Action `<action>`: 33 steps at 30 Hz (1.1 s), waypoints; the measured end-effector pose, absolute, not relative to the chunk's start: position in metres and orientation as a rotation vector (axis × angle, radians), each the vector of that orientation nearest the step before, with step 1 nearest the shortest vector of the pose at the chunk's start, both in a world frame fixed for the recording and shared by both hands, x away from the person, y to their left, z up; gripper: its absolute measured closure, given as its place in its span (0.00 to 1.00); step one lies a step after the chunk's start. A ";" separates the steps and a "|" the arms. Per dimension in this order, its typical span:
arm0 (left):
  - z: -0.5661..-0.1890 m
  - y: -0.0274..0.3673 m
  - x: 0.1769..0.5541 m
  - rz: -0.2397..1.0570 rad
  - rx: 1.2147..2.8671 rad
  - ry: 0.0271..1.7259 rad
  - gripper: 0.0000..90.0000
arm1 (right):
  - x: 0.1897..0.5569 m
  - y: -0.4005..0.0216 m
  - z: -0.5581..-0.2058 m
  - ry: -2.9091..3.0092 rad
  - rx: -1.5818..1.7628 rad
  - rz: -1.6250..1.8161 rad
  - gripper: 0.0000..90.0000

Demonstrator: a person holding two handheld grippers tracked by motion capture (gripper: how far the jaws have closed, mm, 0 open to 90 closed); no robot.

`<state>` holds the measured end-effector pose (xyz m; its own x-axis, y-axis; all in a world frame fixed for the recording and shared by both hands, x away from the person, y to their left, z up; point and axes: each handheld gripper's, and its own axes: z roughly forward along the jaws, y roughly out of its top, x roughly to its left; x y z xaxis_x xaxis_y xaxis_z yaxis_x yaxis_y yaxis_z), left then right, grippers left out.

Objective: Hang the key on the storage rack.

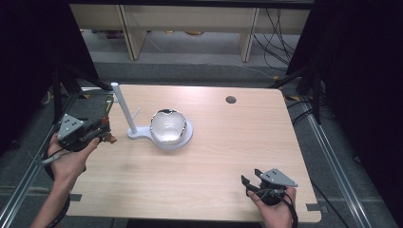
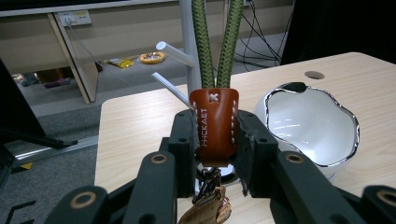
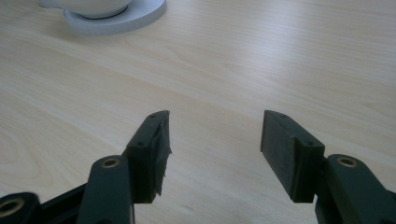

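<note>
The left gripper (image 2: 215, 140) clamps a brown leather tab (image 2: 214, 125) stamped "THICKAET", green cord (image 2: 215, 42) rising from it, just beside the white stand (image 1: 124, 108) and bowl (image 1: 167, 126). The right gripper (image 3: 212, 149) gapes empty over the pale wood worktop (image 1: 214, 156), well apart from the bowl; grey floor and cables lie beyond.

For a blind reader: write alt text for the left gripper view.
The left gripper clamps a brown leather keychain tab with a green cord loop rising from it. Behind stand a white pegged stand and a white silver-rimmed bowl on a wooden table.
</note>
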<state>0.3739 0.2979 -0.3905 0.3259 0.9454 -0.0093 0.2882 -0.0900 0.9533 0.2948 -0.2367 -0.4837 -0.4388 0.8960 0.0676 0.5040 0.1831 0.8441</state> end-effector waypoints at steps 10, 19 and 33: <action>-0.390 0.299 0.379 0.830 1.590 1.157 0.77 | 0.293 -0.236 -0.482 2.013 1.336 1.150 0.48; -0.392 0.300 0.385 0.826 1.587 1.173 0.77 | 0.294 -0.237 -0.483 2.023 1.313 1.156 0.48; -0.395 0.304 0.387 0.827 1.590 1.201 0.77 | 0.294 -0.237 -0.483 2.034 1.308 1.150 0.48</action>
<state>0.3872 0.3039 -0.3949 0.2900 0.9567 -0.0245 0.3183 -0.0723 0.9452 0.2943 -0.2373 -0.4832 -0.4426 0.8948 0.0577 0.5107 0.1987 0.8365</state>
